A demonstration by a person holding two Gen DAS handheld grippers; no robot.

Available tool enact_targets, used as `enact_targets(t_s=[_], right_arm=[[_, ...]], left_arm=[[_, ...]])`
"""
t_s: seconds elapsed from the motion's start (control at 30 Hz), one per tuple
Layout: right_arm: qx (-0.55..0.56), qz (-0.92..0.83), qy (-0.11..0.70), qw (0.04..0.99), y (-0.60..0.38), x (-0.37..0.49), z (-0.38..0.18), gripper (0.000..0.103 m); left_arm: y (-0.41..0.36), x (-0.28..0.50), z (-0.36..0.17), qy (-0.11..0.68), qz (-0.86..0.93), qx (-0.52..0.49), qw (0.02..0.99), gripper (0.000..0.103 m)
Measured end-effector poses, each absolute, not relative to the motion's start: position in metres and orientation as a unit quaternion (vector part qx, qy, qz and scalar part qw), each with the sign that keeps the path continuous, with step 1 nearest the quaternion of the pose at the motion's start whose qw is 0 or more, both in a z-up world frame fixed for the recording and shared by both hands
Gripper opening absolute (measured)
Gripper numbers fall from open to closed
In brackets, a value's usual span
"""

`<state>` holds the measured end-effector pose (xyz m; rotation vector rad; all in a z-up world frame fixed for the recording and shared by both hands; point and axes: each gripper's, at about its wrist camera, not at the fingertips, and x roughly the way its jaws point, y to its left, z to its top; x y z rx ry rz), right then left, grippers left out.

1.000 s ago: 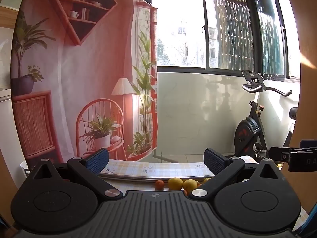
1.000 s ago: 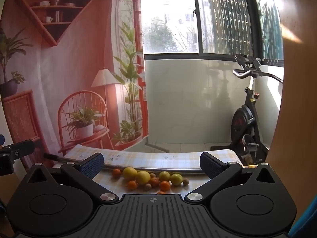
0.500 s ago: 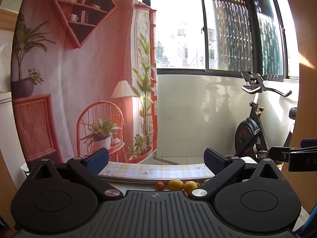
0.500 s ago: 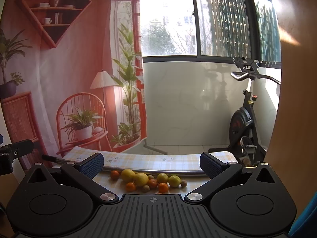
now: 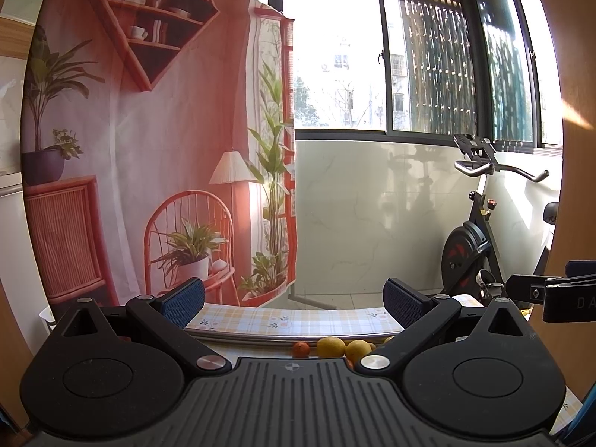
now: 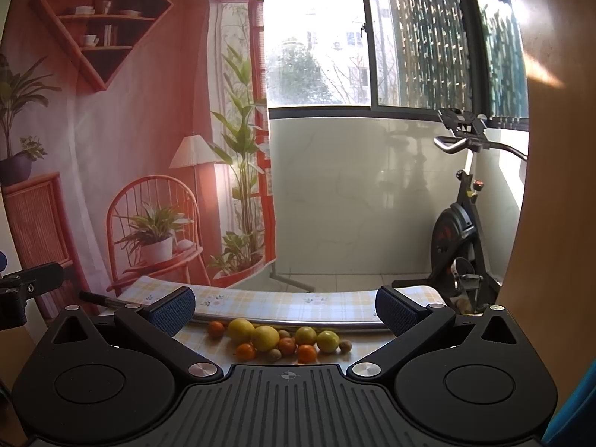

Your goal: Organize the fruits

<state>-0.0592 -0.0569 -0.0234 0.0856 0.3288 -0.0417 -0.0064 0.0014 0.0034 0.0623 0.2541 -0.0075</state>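
From the left wrist view we see our left gripper (image 5: 294,303) spread wide, its blue-padded fingers (image 5: 184,300) far apart and nothing between them. It is held level, looking out past the checked tablecloth (image 5: 290,316) toward the window. Only a sliver of the fruit pile (image 5: 335,346) peeks over the gripper body: one small orange fruit and a couple of yellow ones, low and right of centre. Off at the right edge the other tool pokes into view, well apart from the exercise bike (image 5: 473,246) behind it.

Over to the right wrist view, and here we get the better look. Our right gripper (image 6: 285,307) is also wide open and carrying nothing. The fruit lies just ahead on the table, bunched in a loose cluster between the fingers' line of sight: a big yellow citrus (image 6: 265,338), small oranges (image 6: 307,353), a greenish-yellow one (image 6: 327,341) and little brown round ones (image 6: 345,345), several touching.

We'd judge these firm and round, so they will roll if nudged; the skins look smooth, a bit slippery. Best to close across the widest part of an outer fruit, such as that right-hand brown one, gently, and leave the crowded middle for later. No bowl or tray shows in either view.
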Motion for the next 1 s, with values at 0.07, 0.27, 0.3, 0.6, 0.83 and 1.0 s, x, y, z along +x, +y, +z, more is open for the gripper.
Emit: enact_targets(t_s=[0.07, 0.27, 0.3, 0.6, 0.83, 1.0], right_arm=[[0.043, -0.021, 0.164, 0.985, -0.0573, -0.0591, -0.0234, 0.103], [0.043, -0.020, 0.164, 0.985, -0.0574, -0.0593, -0.0238, 0.103], [0.043, -0.020, 0.164, 0.985, -0.0572, -0.0595, -0.0238, 0.103], [0.043, -0.020, 0.164, 0.985, -0.0576, -0.0594, -0.0240, 0.103], [0.043, -0.021, 0.164, 0.985, -0.0578, -0.0594, -0.0234, 0.103], [0.043, -0.020, 0.164, 0.985, -0.0576, -0.0597, -0.0235, 0.103]], left_arm=[[0.0015, -0.0064, 0.0035, 0.126, -0.004, 0.031, 0.991, 0.103], [0.0012, -0.0065, 0.0029, 0.126, -0.004, 0.031, 0.991, 0.103], [0.0011, -0.0065, 0.0028, 0.126, -0.004, 0.031, 0.991, 0.103], [0.0015, -0.0073, 0.0021, 0.126, -0.001, 0.030, 0.992, 0.103], [0.0015, -0.0076, 0.0019, 0.126, -0.001, 0.030, 0.992, 0.103], [0.0016, -0.0077, 0.0020, 0.126, -0.001, 0.030, 0.992, 0.103]])
